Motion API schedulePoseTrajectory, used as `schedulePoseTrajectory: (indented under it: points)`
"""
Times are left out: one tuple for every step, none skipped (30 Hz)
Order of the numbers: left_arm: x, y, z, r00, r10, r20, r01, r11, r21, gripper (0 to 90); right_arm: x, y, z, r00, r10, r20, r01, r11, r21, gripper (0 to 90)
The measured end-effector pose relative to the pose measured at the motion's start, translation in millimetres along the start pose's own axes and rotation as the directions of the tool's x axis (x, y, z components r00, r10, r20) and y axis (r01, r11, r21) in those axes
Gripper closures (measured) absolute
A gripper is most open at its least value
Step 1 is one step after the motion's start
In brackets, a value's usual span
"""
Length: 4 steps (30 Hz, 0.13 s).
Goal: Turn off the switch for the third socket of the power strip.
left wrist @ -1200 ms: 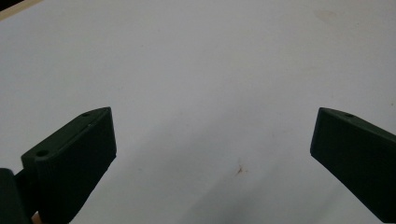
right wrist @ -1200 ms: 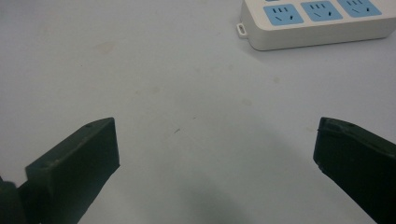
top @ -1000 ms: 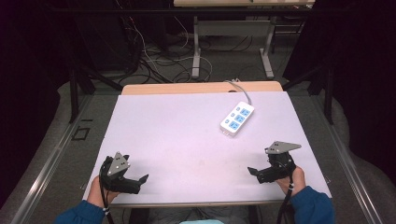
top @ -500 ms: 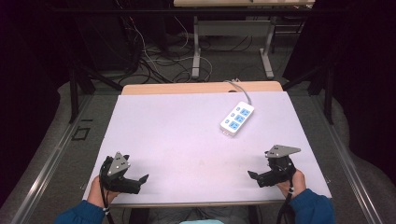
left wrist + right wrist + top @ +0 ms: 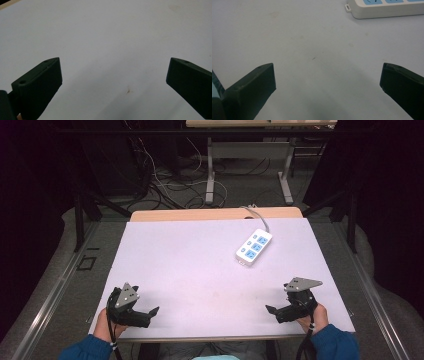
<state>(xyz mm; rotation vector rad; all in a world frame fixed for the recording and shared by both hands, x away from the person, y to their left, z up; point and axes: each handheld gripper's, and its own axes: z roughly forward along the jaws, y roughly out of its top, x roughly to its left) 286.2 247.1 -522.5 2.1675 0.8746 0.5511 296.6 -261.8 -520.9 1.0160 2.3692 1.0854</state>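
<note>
I read this as a waiting stance before any real step: my left gripper (image 5: 150, 312) sits near the tabletop's (image 5: 200, 270) near-left corner, my right gripper (image 5: 272, 310) near the near-right corner, both with jaws spread wide and empty. The power strip (image 5: 254, 247) lies toward the far-right part, its cable running off the far edge. Going for it would likely mean a forward reach with the right, and open surface lies between the grippers

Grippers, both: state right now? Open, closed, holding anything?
Left gripper: open, jaws wide apart, nothing between them, over bare table.
Right gripper: open, jaws wide apart, empty; power strip lies ahead, untouched.
</note>
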Motion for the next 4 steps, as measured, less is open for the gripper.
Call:
schedulePoseTrajectory:
  points:
    - [0.0, 0.1, 0.0, 1.0000, 0.000, -0.001, 0.000, 1.0000, 0.000, 0.3, 0.0, 0.0, -0.2, 1.0000, -0.001, 0.001, 0.001, 1.000, -0.001, 0.1]
    - [0.3, 0.3, -0.2, 1.0000, 0.002, -0.004, -0.002, 1.0000, 0.000, 0.3, -0.5, 0.1, -0.6, 1.0000, -0.006, 0.003, 0.006, 1.000, -0.007, 0.1]
    - [0.7, 0.4, -0.3, 1.0000, 0.000, -0.003, 0.000, 1.0000, 0.001, 0.3, -0.4, 0.3, -0.9, 1.0000, -0.002, 0.006, 0.002, 1.000, -0.002, 0.1]
    - [1.0, 0.4, -0.1, 1.0000, -0.002, -0.003, 0.002, 1.0000, 0.002, 0.3, -0.4, 0.2, -0.8, 0.9998, -0.001, 0.019, 0.001, 1.000, -0.015, 0.1]
